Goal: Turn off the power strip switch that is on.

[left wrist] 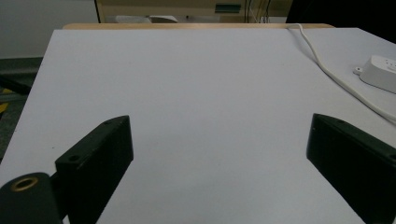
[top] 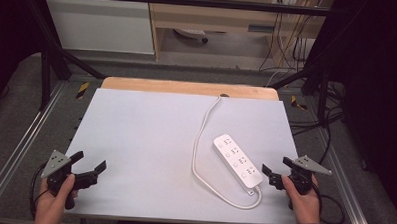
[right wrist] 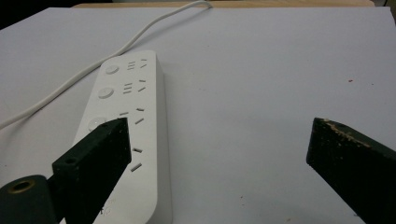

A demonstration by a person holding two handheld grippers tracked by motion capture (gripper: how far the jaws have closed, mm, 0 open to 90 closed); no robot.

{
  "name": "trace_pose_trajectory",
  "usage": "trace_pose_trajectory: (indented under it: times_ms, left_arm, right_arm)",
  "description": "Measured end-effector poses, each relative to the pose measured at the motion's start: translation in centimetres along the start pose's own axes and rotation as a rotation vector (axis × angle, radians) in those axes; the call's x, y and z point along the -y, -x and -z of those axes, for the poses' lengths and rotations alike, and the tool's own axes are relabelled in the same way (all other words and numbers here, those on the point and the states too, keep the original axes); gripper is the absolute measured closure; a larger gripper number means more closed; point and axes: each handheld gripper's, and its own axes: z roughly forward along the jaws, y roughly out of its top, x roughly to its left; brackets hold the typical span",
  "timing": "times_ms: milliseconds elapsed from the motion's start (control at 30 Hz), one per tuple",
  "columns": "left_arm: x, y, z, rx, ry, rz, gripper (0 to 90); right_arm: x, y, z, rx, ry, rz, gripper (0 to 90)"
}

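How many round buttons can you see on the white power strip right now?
4, in a row along the power strip, one beside each socket group. The right gripper view shows three, and its near jaw may cover the fourth.

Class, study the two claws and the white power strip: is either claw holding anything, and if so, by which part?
Nothing is held. The left claw hangs open over bare table; the right claw stands open just beside the power strip, not gripping it.

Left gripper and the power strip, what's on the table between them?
Nothing but bare white table lies between the left gripper and the power strip in the high view, then its white cable.
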Motion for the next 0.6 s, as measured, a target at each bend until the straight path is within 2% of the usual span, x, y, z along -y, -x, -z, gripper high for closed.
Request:
trace_pose_trajectory:
  times_ms: [133, 200, 300, 467, 500, 600]
  left_arm:
    - [0.01, -0.15, 0.22, -0.001, 0.003, 0.004, 6.9]
    - [0.00, -0.20, 0.24, 0.001, 0.009, 0.010, 6.8]
    - [-0.05, -0.16, 0.08, 0.004, 0.006, 0.011, 6.7]
    - [-0.11, 0.08, 0.05, 0.021, 0.002, 0.006, 4.5]
    - [-0.11, 0.07, 0.05, 0.024, -0.005, -0.005, 4.5]
    - [-0.08, 0.17, -0.04, 0.031, -0.009, 0.001, 4.5]
  right_arm:
    - [-0.19, -0.21, 0.03, 0.003, 0.000, 0.003, 6.3]
    - [-0.47, -0.37, 0.12, -0.028, -0.044, -0.021, 5.1]
    - [-0.54, -0.55, 0.21, -0.022, -0.046, -0.017, 4.2]
    - [-0.69, -0.77, 0.42, -0.024, -0.028, -0.011, 3.4]
    - [-0.73, -0.81, 0.42, -0.021, -0.024, -0.008, 3.1]
    - [-0.85, -0.86, 0.50, -0.005, -0.003, 0.002, 2.5]
